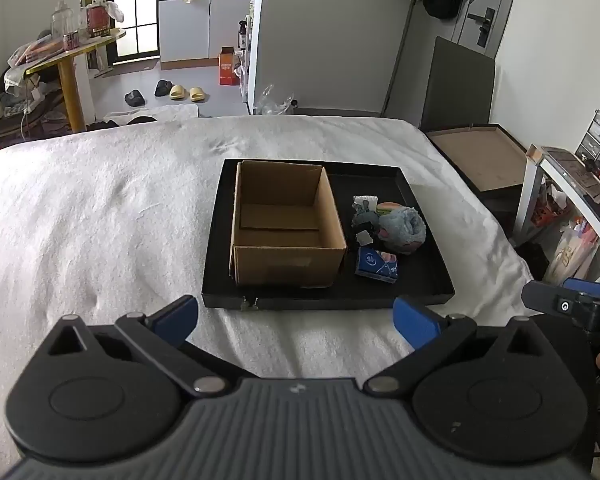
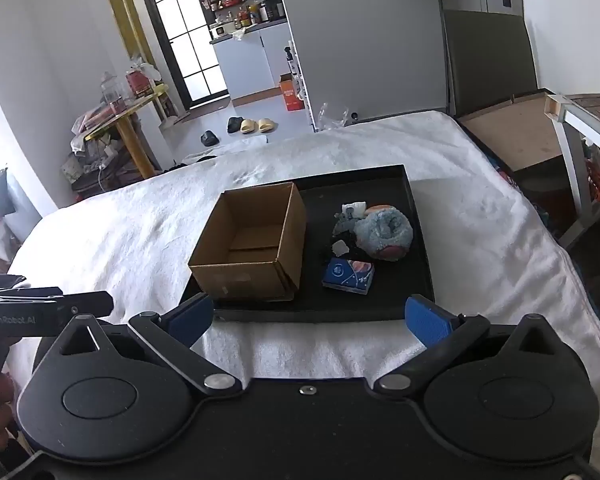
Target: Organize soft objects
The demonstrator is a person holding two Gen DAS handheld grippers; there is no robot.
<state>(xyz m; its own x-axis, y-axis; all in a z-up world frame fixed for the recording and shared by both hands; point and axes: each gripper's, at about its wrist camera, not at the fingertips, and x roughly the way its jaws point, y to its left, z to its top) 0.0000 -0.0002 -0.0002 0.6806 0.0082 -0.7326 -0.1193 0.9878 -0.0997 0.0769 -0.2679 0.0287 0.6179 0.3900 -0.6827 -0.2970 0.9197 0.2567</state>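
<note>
Soft items (image 1: 388,228) piled in black tray (image 1: 328,302), right of empty cardboard box (image 1: 286,220); blue packet (image 1: 377,264) nearest. Tray on white bed (image 1: 100,216). Left claw (image 1: 296,320), right claw (image 2: 310,318) both spread wide, holding nothing, short of tray.

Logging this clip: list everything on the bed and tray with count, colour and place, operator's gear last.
bed cover: one, white, under everything.
tray: one, black, shallow, on the bed cover.
cardboard box: one, brown, open and empty, left part of the tray.
fluffy toy: one, light blue, right part of the tray.
tissue pack: one, dark blue, in front of the fluffy toy.
small soft items: a few, grey and orange, behind the fluffy toy; count unclear.
left tongs: blue pads, open, before the tray.
right tongs: blue pads, open, before the tray.
</note>
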